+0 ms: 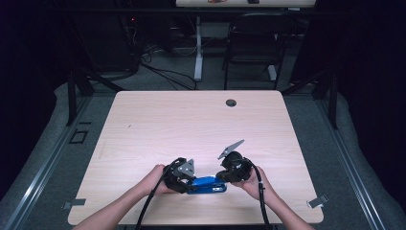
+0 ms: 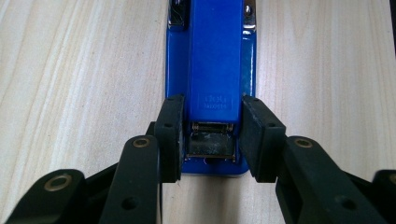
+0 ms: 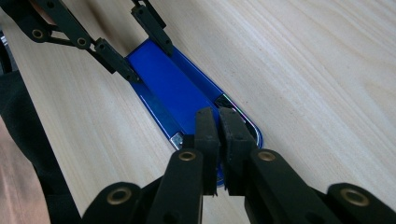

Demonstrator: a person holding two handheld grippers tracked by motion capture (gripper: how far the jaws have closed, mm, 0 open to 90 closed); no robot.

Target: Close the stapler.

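One blue stapler (image 1: 208, 185) is counted on one wooden table (image 1: 191, 124). Two grippers are counted: the left gripper (image 1: 187, 182) and the right gripper (image 1: 223, 176), each held by one hand, so two hands are seen, the left hand (image 1: 154, 179) and the right hand (image 1: 253, 181). One round cable hole (image 1: 231, 102) is found in the tabletop. One black chair (image 1: 253, 43) is counted behind the table.
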